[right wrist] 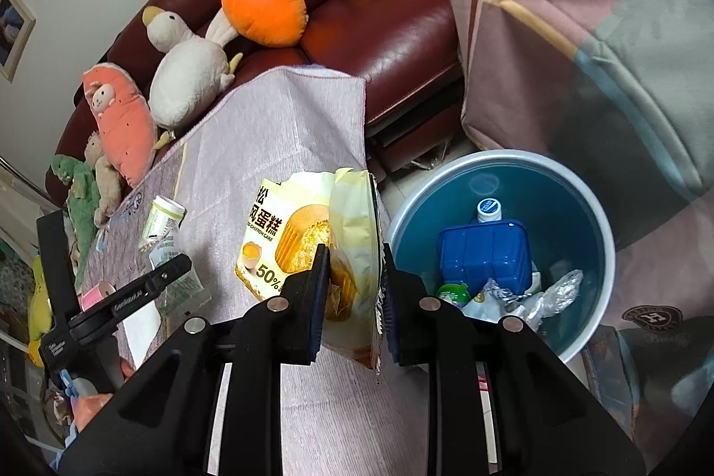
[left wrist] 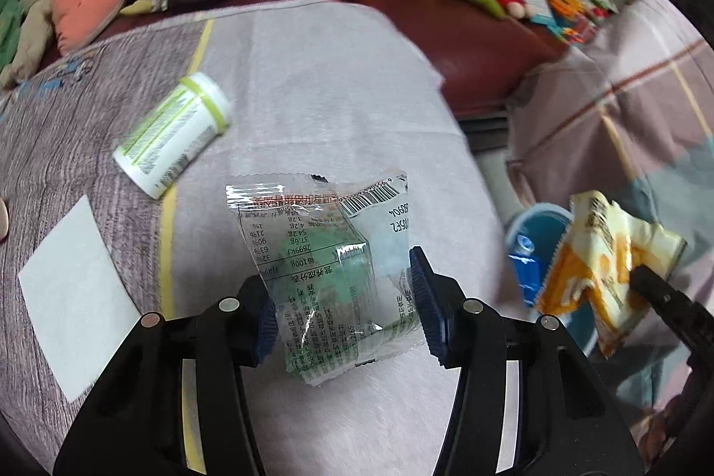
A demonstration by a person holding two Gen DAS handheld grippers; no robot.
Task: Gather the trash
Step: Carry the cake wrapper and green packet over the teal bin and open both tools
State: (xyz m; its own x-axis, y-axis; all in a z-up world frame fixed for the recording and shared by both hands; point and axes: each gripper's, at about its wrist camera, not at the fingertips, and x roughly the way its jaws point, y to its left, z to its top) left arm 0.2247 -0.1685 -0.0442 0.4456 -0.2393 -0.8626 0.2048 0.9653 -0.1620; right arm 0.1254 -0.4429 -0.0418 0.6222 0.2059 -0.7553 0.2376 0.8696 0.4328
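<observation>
My left gripper point(left wrist: 343, 297) is open around a clear and green snack wrapper point(left wrist: 325, 266) lying on the cloth-covered table point(left wrist: 339, 83). My right gripper point(right wrist: 352, 288) is shut on a yellow cake wrapper point(right wrist: 312, 239), held above the table edge beside the blue trash bin point(right wrist: 580, 208). The cake wrapper point(left wrist: 602, 271) and the bin point(left wrist: 535, 217) also show at the right of the left wrist view. A white and green bottle point(left wrist: 174, 132) lies on its side on the table, also small in the right wrist view point(right wrist: 160, 221).
The bin holds a blue container point(right wrist: 486, 253), a bottle point(right wrist: 488, 210) and crumpled wrappers. A white paper point(left wrist: 76, 297) lies at the table's left. A red sofa point(right wrist: 401, 43) with plush toys stands behind. A striped blanket point(right wrist: 580, 30) hangs at the right.
</observation>
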